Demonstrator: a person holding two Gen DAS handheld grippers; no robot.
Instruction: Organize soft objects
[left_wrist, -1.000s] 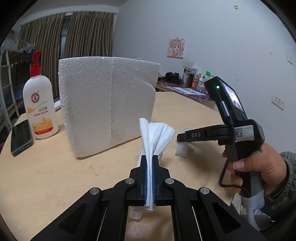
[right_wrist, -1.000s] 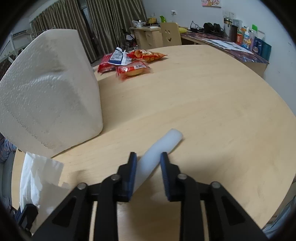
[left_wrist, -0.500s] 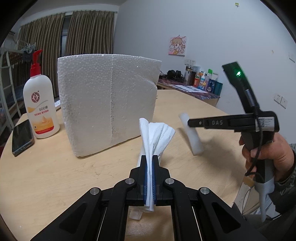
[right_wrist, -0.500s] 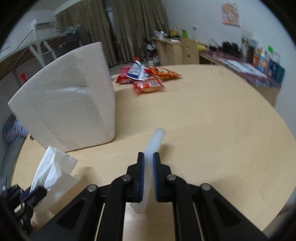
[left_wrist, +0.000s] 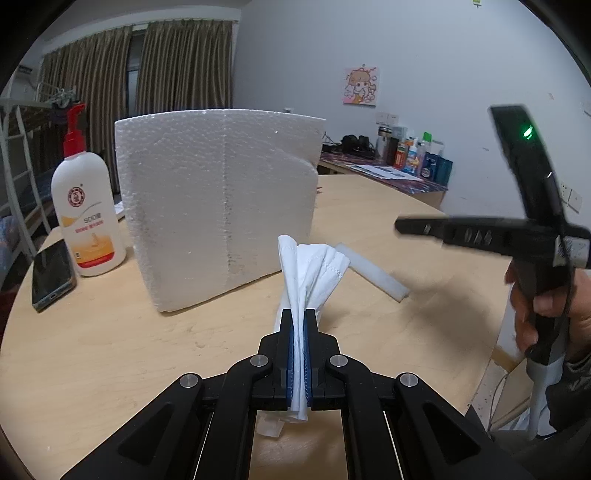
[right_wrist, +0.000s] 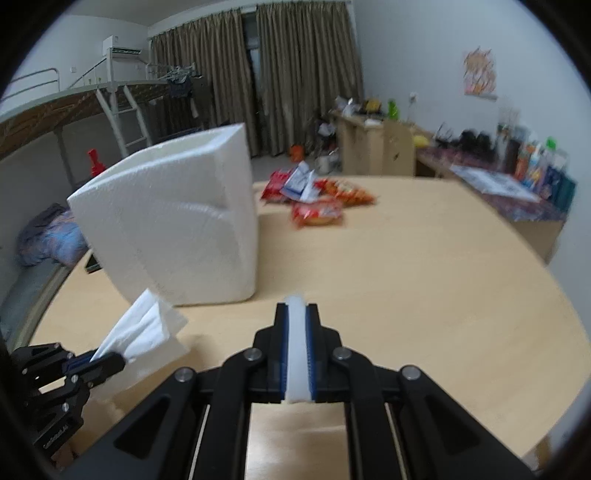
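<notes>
My left gripper (left_wrist: 298, 317) is shut on a crumpled white tissue (left_wrist: 310, 269) that fans out above its tips, low over the round wooden table (left_wrist: 110, 350). My right gripper (right_wrist: 296, 310) is shut on a white foam stick (right_wrist: 296, 350), which fills the gap between its blue pads. The left wrist view shows the right gripper (left_wrist: 402, 225) blurred and raised at the right. Below it, apart from the fingers, a white foam stick (left_wrist: 373, 271) lies low by the table. I cannot tell whether it is the same stick. A big white foam block (left_wrist: 218, 199) stands behind the tissue.
A lotion pump bottle (left_wrist: 86, 218) and a phone (left_wrist: 51, 275) sit left of the block. Red snack packets (right_wrist: 317, 206) lie at the table's far side. A side desk with bottles (left_wrist: 413, 158) runs along the wall. A hand (left_wrist: 539, 310) holds the right gripper near the table's right edge.
The right gripper's jaws closed on the foam stick, then it rose and rolled. The left gripper stayed where it was, still pinching the tissue.
</notes>
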